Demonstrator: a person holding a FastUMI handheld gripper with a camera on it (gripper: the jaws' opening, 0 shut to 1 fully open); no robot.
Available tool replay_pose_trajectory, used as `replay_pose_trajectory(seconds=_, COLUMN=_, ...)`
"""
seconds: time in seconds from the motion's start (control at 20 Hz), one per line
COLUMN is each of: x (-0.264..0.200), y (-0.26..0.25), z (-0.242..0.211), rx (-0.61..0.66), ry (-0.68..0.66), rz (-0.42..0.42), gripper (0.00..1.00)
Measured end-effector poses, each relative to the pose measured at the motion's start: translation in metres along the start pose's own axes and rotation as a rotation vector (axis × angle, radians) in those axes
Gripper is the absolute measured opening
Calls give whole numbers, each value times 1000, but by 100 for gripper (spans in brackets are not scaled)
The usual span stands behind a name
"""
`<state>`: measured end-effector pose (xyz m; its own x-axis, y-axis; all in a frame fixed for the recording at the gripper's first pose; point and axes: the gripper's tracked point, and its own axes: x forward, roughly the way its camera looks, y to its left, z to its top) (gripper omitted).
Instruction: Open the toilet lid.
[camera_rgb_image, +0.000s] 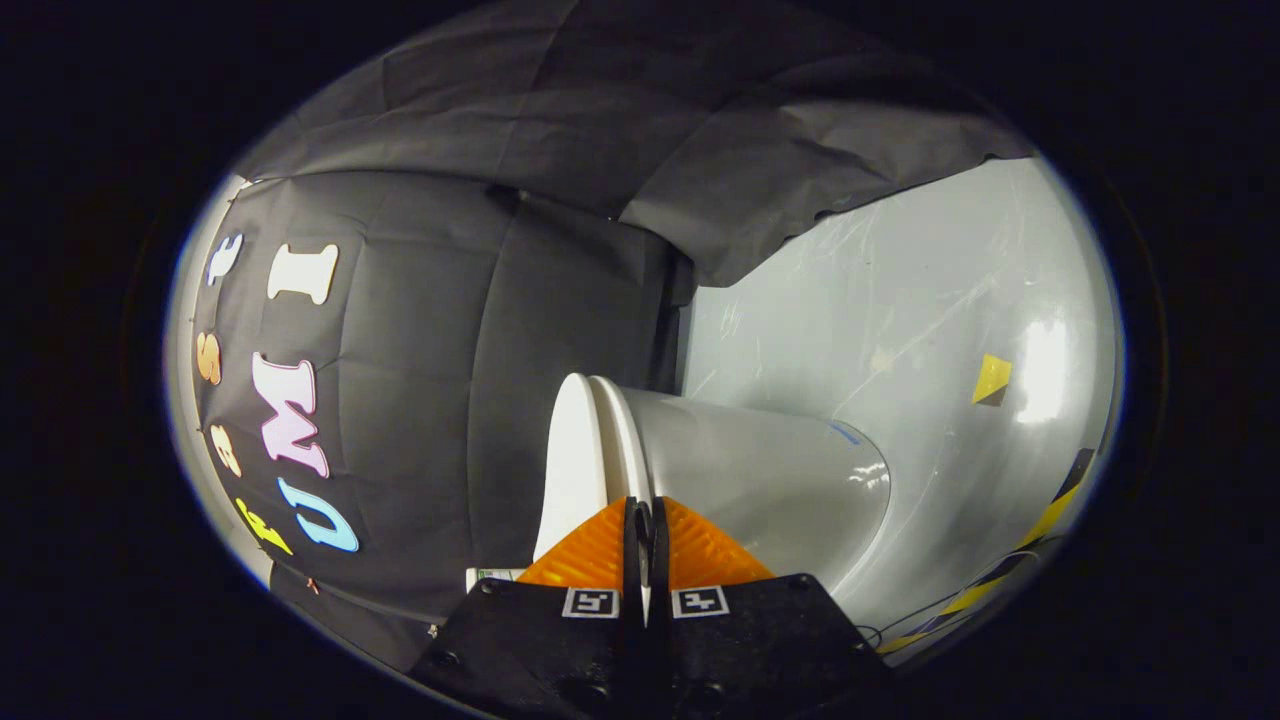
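Gripper (645, 520) at lower centre, fingers nearly together, thin lid (572, 450) edge apparently pinched between; view rolled sideways, likely for lifting lid off bowl (760, 480).

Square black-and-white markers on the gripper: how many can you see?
2. One marker sits on the left finger's base and the other marker on the right finger's base, either side of the shut gripper, whose tips point at the toilet lid. Others may be hidden.

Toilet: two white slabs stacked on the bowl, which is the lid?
The outer slab, on the cloth side; the seat lies between it and the bowl. Gripper fingers shut, tips by the slabs' edges.
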<state>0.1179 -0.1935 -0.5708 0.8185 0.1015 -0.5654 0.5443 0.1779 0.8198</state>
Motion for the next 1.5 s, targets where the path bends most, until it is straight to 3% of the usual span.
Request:
replay_pose_trajectory(seconds=0.25, x=-5, y=17, z=0, rx=-56, ry=-26, rz=-5, gripper=5)
replay_pose_trajectory(seconds=0.9, x=-60, y=148, z=-17, rx=-334, ry=-106, rz=110, gripper=5)
replay_pose_trajectory(seconds=1.5, x=-116, y=298, z=-106, rx=-676, ry=-150, rz=234, gripper=5)
